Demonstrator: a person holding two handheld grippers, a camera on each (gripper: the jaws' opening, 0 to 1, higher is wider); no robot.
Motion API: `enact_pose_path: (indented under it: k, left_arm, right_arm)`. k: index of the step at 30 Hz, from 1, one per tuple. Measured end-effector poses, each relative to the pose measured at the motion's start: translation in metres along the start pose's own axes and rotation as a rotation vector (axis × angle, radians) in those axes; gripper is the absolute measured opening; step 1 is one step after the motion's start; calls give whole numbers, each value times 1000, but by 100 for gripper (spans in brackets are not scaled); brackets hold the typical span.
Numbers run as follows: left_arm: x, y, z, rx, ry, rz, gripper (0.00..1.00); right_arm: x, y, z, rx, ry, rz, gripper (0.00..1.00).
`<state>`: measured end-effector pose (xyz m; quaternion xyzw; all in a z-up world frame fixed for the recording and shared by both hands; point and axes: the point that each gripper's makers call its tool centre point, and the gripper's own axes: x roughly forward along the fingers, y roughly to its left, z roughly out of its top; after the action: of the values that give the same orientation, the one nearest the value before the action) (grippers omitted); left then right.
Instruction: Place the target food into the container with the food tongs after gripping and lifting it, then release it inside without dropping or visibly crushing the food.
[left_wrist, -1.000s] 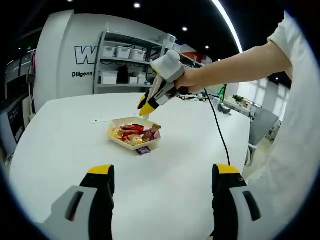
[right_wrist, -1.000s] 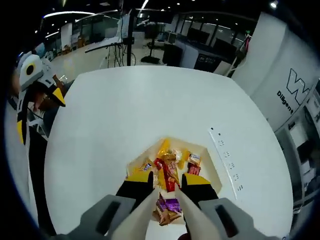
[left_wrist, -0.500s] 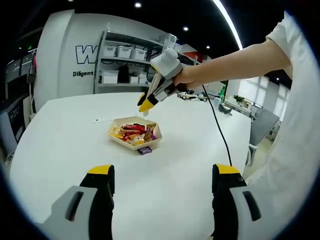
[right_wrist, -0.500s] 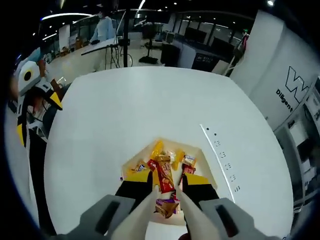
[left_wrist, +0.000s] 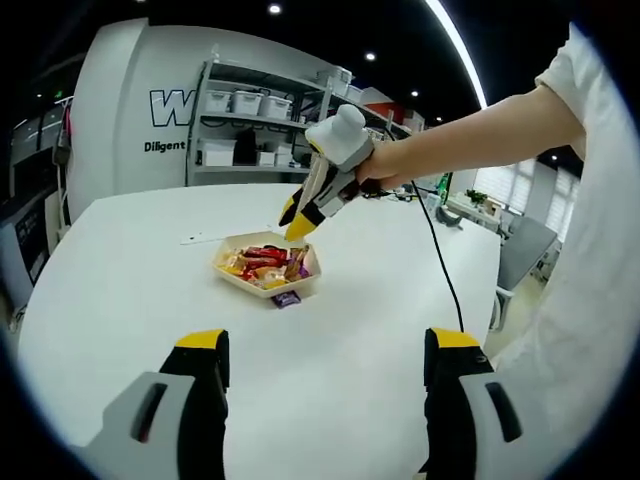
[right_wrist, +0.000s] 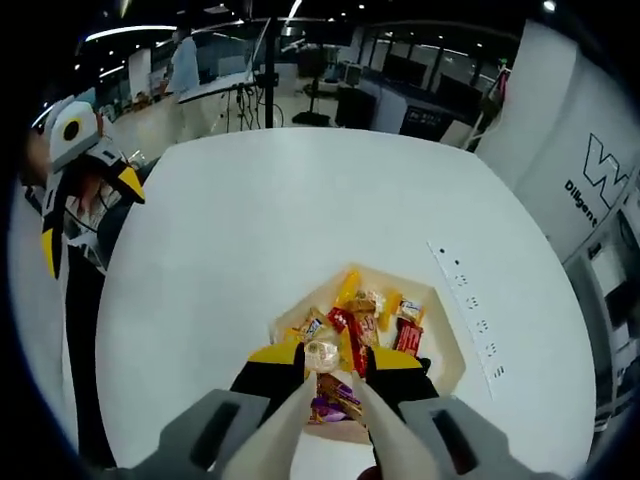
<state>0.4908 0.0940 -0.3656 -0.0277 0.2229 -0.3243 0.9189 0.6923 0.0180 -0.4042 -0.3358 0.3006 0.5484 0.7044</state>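
On the white table (left_wrist: 130, 290), toward 12 o'clock in the left gripper view, sits a shallow cream container (left_wrist: 266, 268) heaped with wrapped snacks in red, yellow and orange. One purple-wrapped snack (left_wrist: 286, 298) lies on the table just beside the container's near rim, at its 6 o'clock. Right gripper (left_wrist: 297, 222) enters that view from 2 o'clock, held by a bare-armed person in a white sleeve (left_wrist: 590, 120), its yellow tips poised just above the container's far edge. In the right gripper view the right gripper (right_wrist: 335, 362) is clenched on a pair of pale food tongs (right_wrist: 290, 425), whose arms converge at a small round pale wrapped candy (right_wrist: 322, 352); the candy sits at the tong tips over the container (right_wrist: 448, 352), pinched as far as can be told. Left gripper (left_wrist: 325, 365) rests low and well apart from the container, jaws spread wide and grasping nothing; it also shows at 9 o'clock in the right gripper view (right_wrist: 85, 205). A white power strip (right_wrist: 470, 318) lies on the table beside the container.
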Motion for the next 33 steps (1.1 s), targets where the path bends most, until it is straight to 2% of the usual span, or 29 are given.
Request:
enact_pose_path:
  k: [3, 12, 18, 24, 33]
  left_arm:
    - [0, 0, -1, 1, 0, -1, 77]
    - [0, -4, -3, 3, 4, -6, 77]
    - [-1, -8, -2, 4, 8, -6, 77]
    - [-3, -9, -3, 2, 12, -2, 77]
    - [-4, -4, -3, -2, 20, 7, 77]
  right_arm:
    - [2, 8, -2, -14, -6, 9, 18]
    - [8, 53, -13, -50, -10, 60, 18]
    - [16, 69, -23, -45, 3, 87, 18]
    - [24, 67, -33, -12, 14, 88, 18]
    - [30, 65, -37, 5, 20, 99, 18]
